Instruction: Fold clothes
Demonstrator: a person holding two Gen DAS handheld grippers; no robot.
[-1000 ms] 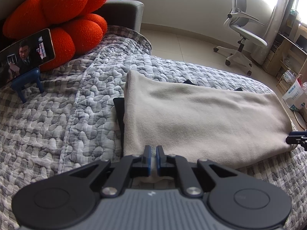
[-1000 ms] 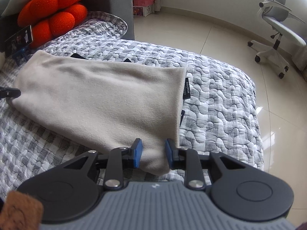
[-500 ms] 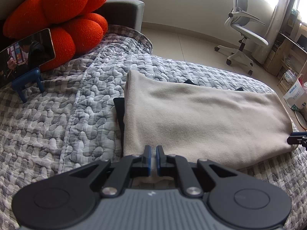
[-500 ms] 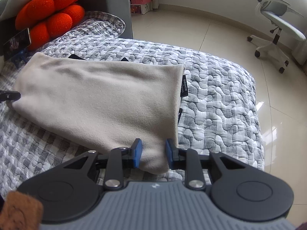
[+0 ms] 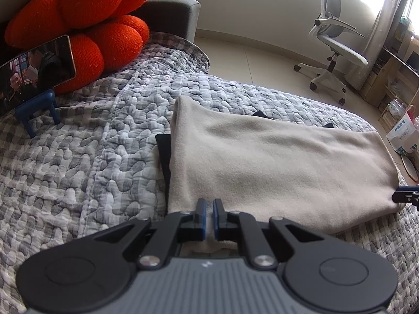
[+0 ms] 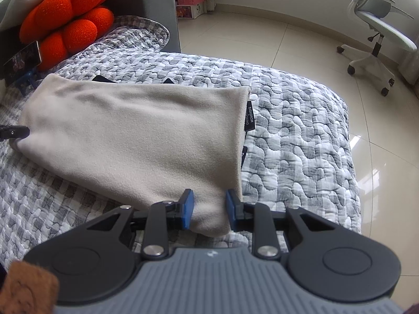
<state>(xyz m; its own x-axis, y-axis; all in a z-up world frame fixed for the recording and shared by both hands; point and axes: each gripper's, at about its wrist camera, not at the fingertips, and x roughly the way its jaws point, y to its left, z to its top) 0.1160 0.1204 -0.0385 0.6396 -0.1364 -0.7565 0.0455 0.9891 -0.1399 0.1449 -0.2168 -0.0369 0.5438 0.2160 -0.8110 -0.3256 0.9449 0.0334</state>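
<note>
Little has shifted since the earlier frames: both grippers stay at the same corners of the garment, and only the picture on the phone's screen has changed

Spread over the whole scene lies a grey-and-white quilted bedspread [image 5: 86,162], with a pale tiled floor [image 6: 262,39] beyond its far edge. On the quilt rests the beige fleece garment [image 5: 275,162], folded into a broad flat rectangle; slivers of black fabric [image 5: 163,151] show from under its left side and along its far edge, and in the right wrist view a black label [image 6: 250,116] hangs at its right edge.

At the head of the bed sits an orange pumpkin-shaped cushion [image 5: 86,13] against a grey headboard [image 5: 170,13]. A white office chair [image 5: 337,41] stands well apart on the floor near the window.

The left gripper [image 5: 208,218] has its blue-padded jaws pressed nearly together on the garment's near left corner, a thin fold of fleece pinched between them. The right gripper [image 6: 209,210] sits at the near right corner with its jaws spread wider, the fleece bunched between the pads; whether they actually clamp it cannot be told.

Smallest, a phone [image 5: 36,70] leans against the cushion on a blue stand [image 5: 39,110], its screen lit
</note>
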